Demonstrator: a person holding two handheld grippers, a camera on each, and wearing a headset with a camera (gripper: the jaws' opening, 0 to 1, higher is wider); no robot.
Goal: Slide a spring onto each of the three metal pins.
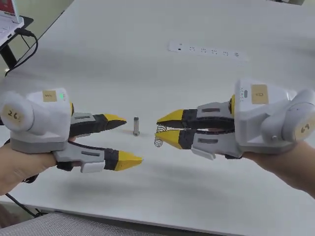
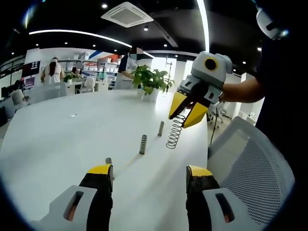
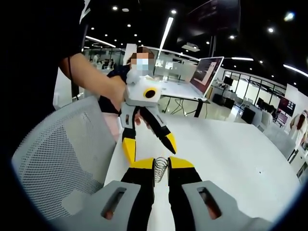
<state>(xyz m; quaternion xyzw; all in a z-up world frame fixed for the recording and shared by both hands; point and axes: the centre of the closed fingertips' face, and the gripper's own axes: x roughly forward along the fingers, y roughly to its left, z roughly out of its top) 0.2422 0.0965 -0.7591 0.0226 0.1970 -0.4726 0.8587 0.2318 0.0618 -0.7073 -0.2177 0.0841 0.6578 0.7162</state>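
Right hand-held gripper [image 1: 160,129] is clenched on a spring [image 1: 158,136], pinched near its top coils so the rest hangs free below the jaws. The bare pin [image 1: 136,126] sits at 9 o'clock from those tips in the head view, just beside them and not touching. Pin axis is upright on the surface [image 1: 197,191]. Spring axis is roughly upright but slightly tilted in the left gripper view, so I'd square it before dropping it over the pin top. Left hand-held gripper [image 1: 132,139] is released, jaws wide and holding nothing, upper tip just beside the pin at its 9 o'clock. It's as near as the right, but the right carries the part. Pin is a short, smooth grey metal cylinder. Spring is thin bright wire with open coils and likely floppy. In the left gripper view the second pin [image 2: 143,144] and third pin [image 2: 160,128] look coiled, probably already sprung. Surface is matte white and flat.
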